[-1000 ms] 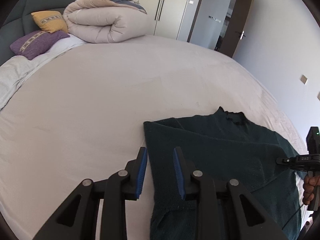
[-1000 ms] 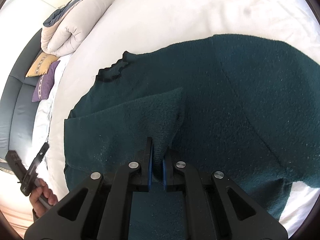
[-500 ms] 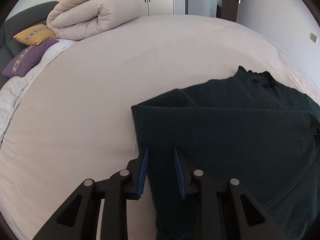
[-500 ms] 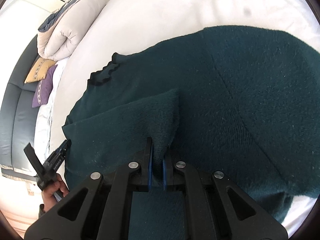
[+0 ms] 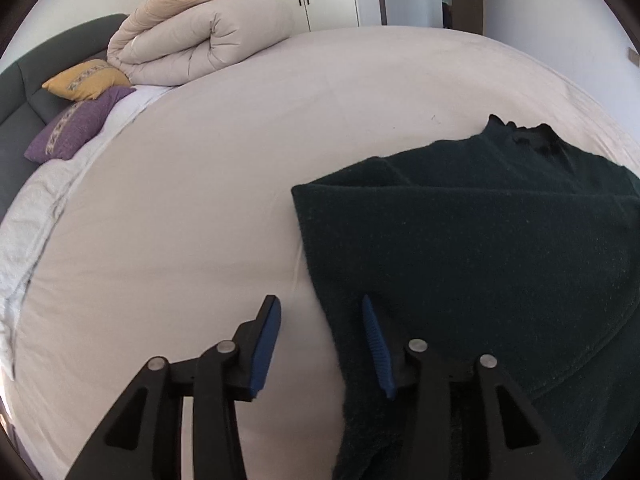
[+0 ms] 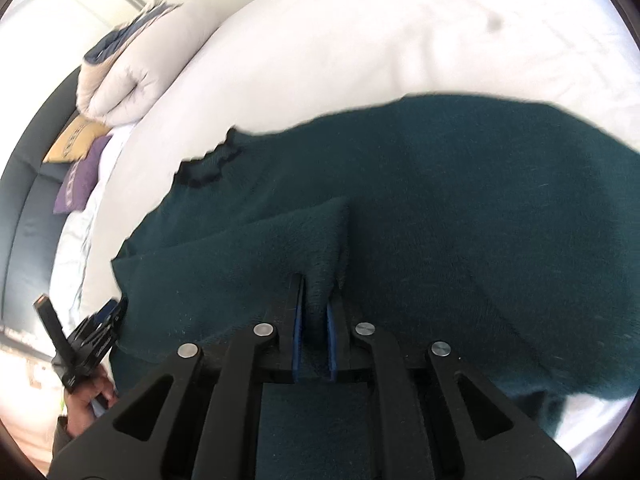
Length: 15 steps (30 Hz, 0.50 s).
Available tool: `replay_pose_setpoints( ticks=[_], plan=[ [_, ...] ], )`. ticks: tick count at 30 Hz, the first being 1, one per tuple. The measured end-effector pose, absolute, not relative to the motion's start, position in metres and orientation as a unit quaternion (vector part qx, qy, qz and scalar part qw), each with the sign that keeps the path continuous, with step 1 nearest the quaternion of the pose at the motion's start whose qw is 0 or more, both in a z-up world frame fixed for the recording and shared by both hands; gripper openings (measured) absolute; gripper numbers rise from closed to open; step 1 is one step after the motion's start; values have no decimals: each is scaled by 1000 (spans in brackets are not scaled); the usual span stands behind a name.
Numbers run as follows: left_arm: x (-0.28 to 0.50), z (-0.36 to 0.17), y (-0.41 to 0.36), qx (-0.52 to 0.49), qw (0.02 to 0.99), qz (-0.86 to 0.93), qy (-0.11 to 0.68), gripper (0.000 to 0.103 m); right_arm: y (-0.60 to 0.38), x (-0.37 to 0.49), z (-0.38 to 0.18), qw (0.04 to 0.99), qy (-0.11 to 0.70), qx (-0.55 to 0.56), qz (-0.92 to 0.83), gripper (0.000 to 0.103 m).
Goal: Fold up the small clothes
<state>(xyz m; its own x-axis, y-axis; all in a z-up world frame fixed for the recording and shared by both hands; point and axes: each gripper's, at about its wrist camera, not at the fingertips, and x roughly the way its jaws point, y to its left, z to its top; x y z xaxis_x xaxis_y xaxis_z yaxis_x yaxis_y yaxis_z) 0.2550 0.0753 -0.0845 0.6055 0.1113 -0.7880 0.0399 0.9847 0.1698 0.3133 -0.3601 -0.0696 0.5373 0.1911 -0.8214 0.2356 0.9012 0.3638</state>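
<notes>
Since a second ago the left tool (image 5: pixel 320 344) has spread its fingers wider and swung in along the sweater's near edge, and the collar now sits higher and further right in its view; the right tool (image 6: pixel 314 320) has kept its pinch, while the sweater has slid upward in its view.

The left tool's blue pads stand apart with nothing between them: one pad is over the bare sheet, the other over the edge of the dark green sweater (image 5: pixel 480 260). The right tool's pads are closed on a raised ridge of that sweater's knit (image 6: pixel 324 248), a folded flap that lifts from the garment into the jaws. In the right wrist view the left tool also shows at the lower left (image 6: pixel 92 336), held in the person's hand (image 6: pixel 86 400), just beside the sweater's edge.

The sweater lies on the bed (image 5: pixel 200 200), collar (image 5: pixel 524 136) pointing toward the far side. One side appears already turned over the body, so I judge the fold partly made; the remaining side and the final halving look still to do.

Further out, a rolled duvet (image 5: pixel 192 44) and two cushions, one yellow (image 5: pixel 86 80) and one purple (image 5: pixel 76 128), rest at the headboard.

No brand, label or legible writing shows on the sweater or tools.
</notes>
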Motion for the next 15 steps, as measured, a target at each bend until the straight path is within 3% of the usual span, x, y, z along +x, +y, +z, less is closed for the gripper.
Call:
replay_pose_setpoints(
  ticks=[7, 10, 15],
  plan=[
    [239, -75, 50, 131, 892, 19, 433, 48, -343, 321, -54, 863, 471, 181, -23, 10],
    [240, -79, 54, 124, 893, 23, 433, 56, -352, 332, -76, 833, 508, 216, -33, 10],
    [243, -77, 65, 89, 894, 24, 439, 65, -348, 342, -79, 841, 494, 219, 22, 10]
  ],
)
